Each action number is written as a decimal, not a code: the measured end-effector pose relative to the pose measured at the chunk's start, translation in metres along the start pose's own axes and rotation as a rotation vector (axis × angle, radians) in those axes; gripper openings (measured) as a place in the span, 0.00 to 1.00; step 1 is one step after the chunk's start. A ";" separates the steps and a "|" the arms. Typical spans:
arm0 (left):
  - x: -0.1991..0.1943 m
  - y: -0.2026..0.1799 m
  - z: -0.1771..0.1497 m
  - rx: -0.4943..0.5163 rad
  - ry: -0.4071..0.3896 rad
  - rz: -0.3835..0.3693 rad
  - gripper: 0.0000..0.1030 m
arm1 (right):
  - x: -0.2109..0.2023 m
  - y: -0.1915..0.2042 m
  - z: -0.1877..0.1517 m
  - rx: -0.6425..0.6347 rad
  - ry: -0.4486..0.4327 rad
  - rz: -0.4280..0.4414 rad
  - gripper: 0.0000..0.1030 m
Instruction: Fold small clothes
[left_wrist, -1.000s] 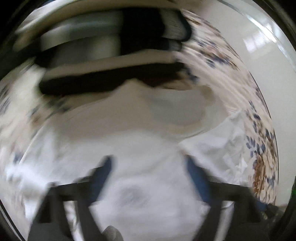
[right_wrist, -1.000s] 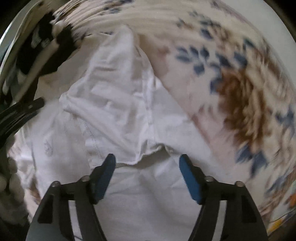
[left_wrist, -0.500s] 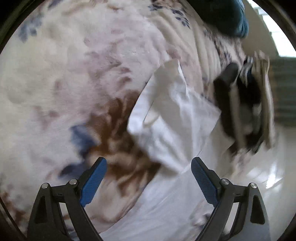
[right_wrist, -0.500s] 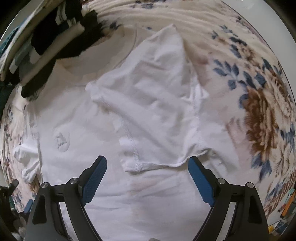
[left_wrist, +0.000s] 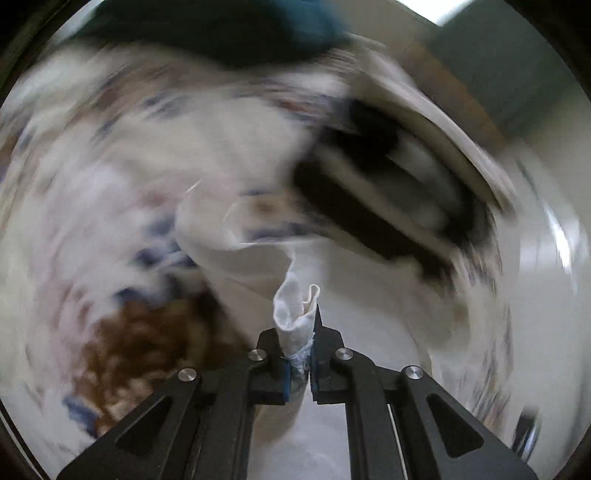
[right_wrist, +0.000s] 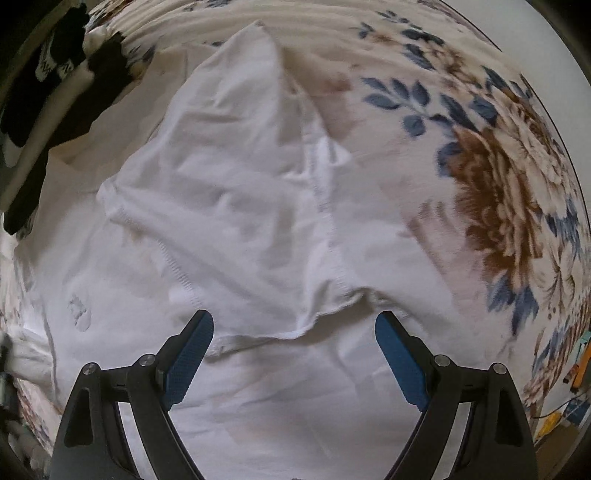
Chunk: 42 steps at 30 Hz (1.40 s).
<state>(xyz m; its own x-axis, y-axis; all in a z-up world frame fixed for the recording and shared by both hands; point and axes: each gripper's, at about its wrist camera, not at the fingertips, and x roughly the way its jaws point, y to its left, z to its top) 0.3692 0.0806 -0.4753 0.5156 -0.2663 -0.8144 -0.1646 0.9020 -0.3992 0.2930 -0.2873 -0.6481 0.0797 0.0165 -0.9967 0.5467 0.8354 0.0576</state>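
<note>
A small white T-shirt (right_wrist: 236, 206) lies spread on a floral blanket (right_wrist: 491, 192), with one sleeve folded over its body. My right gripper (right_wrist: 293, 341) is open and hovers just above the hem of that folded sleeve, empty. My left gripper (left_wrist: 298, 354) is shut on a bunched edge of the white T-shirt (left_wrist: 297, 310) and holds it lifted off the blanket; the left wrist view is blurred by motion.
A stack of folded black-and-white clothes (left_wrist: 388, 206) sits beyond the shirt, also at the upper left in the right wrist view (right_wrist: 48, 110). A dark teal item (left_wrist: 221, 29) lies at the far edge. Small coloured objects (right_wrist: 576, 369) sit off the blanket's right edge.
My left gripper was open over the shirt's sleeve half a second ago; it has closed on the fabric and is moving with it. My right gripper has come slightly closer to the folded sleeve.
</note>
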 end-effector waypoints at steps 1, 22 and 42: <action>0.006 -0.022 -0.004 0.072 0.020 -0.018 0.05 | -0.001 -0.004 0.001 0.003 -0.001 -0.002 0.88; 0.035 0.000 -0.031 0.237 0.231 0.252 0.86 | -0.050 0.036 0.006 -0.150 0.005 0.259 0.88; -0.059 -0.061 -0.048 0.323 0.111 0.309 1.00 | -0.131 -0.040 0.033 -0.332 0.004 0.140 1.00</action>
<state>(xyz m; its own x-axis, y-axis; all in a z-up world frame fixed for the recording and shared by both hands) 0.3085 0.0248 -0.4228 0.3876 0.0133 -0.9217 -0.0174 0.9998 0.0071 0.2878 -0.3411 -0.5183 0.1309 0.1453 -0.9807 0.2302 0.9577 0.1726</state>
